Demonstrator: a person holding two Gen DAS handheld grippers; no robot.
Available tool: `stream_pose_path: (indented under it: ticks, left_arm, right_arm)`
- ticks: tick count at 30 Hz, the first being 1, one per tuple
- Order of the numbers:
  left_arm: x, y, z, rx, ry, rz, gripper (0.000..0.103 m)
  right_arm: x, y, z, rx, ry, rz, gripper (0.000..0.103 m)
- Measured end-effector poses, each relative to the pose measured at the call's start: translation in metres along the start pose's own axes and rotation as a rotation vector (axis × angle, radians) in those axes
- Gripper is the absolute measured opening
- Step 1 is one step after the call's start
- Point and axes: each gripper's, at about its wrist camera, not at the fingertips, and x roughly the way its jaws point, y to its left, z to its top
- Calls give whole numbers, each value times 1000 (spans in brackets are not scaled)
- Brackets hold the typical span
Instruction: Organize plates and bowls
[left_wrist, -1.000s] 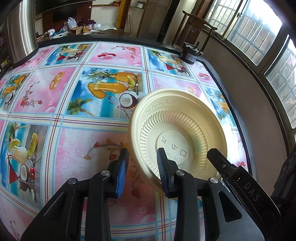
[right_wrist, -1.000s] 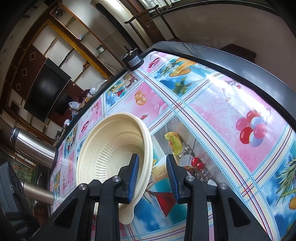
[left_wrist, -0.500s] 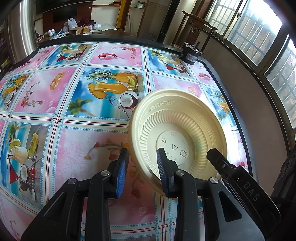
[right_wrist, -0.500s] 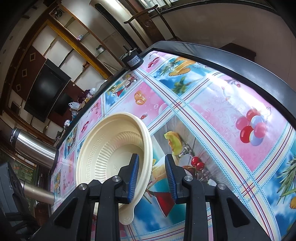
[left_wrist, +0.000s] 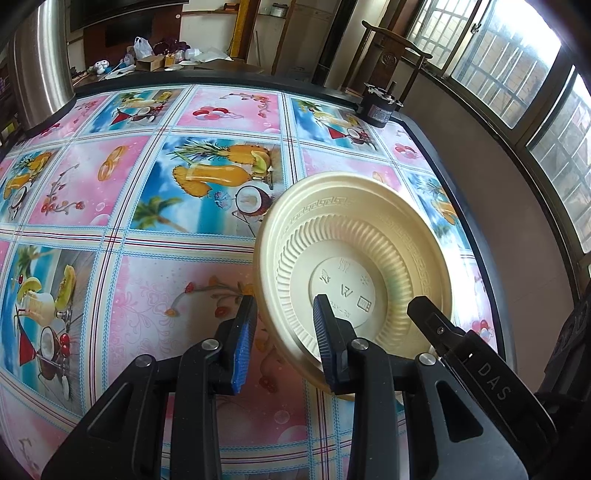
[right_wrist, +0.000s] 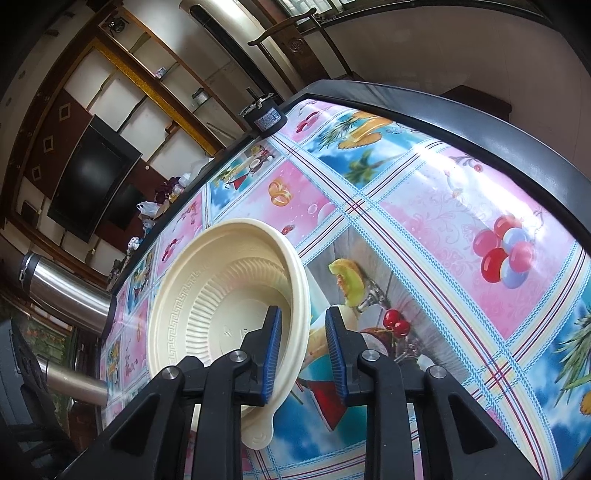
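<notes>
Currently, both grippers straddle one cream ribbed plastic plate (left_wrist: 354, 266), tilted on edge above the fruit-print tablecloth (left_wrist: 147, 184): left gripper (left_wrist: 282, 345) and right gripper (right_wrist: 303, 354) stand apart around its rim, neither clamped.

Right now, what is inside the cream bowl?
The cream bowl is tilted on edge. Only the right gripper's left finger reaches inside; otherwise just ribbed wall and bare bottom show. The finger hides a small lower part.
</notes>
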Motion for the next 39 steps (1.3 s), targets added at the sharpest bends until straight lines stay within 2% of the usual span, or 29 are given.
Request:
stream_pose_path:
  ticks: [17, 21, 23, 39]
  left_arm:
    - [0, -3, -2, 17, -12, 6, 29]
    - [1, -5, -4, 26, -9, 11, 27]
    - [1, -6, -4, 30, -11, 12, 21]
    - [2, -5, -4, 29, -17, 10, 19]
  right_arm:
    - [1, 1, -2, 11, 17, 22, 15]
    - [0, 2, -3, 11, 14, 28, 15]
    - [0, 2, -3, 11, 14, 30, 15]
    - [-1, 3, -4, 11, 15, 26, 14]
